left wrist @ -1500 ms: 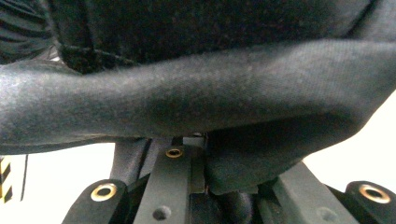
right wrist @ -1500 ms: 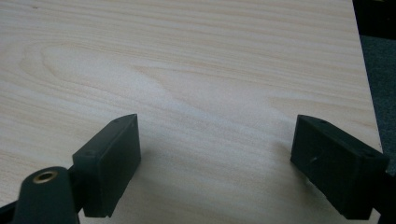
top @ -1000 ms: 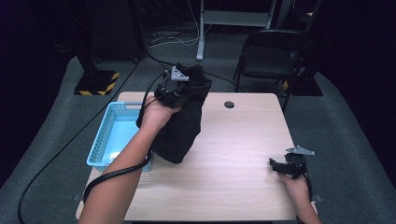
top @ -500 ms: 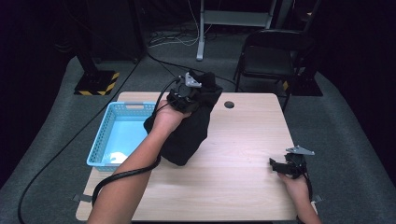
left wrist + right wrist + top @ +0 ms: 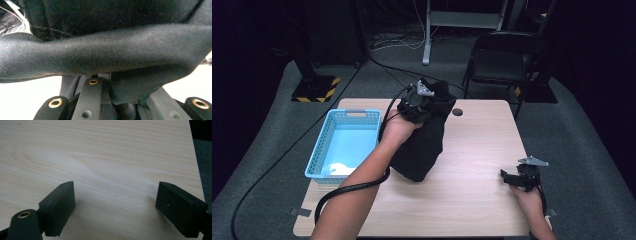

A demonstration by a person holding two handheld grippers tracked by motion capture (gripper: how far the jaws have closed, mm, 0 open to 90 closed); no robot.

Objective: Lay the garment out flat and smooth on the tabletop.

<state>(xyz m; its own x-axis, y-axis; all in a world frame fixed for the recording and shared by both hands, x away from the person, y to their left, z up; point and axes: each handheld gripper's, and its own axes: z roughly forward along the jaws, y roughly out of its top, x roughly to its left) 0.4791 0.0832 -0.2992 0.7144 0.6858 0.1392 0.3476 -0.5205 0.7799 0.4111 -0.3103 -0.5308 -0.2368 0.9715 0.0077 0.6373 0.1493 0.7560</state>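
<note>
Black cloth (image 5: 422, 145), a dark garment or bag with no readable brand, label or lettering on it, hangs in a heap over the middle of the wooden table (image 5: 472, 185), just right of the blue basket (image 5: 344, 145); its lower end rests on the tabletop and its upper end is lifted at the far side. The left gripper (image 5: 416, 102) holds that upper end, above the far right corner of the basket, and in the left gripper view the jaws stand close together with a fold of the cloth (image 5: 107, 55) clamped between them, the fabric draped right across the jaw tips. A seam runs along the fold, and nothing is printed on it as far as can be seen. The black cable trailing from this gripper loops down along the forearm past the near edge of the basket. The right gripper (image 5: 518, 176) rests near the table's right near corner, well apart from the basket and from the cloth; in the right gripper view its jaws stand wide apart over bare wood (image 5: 105, 170), with nothing between them.
</note>
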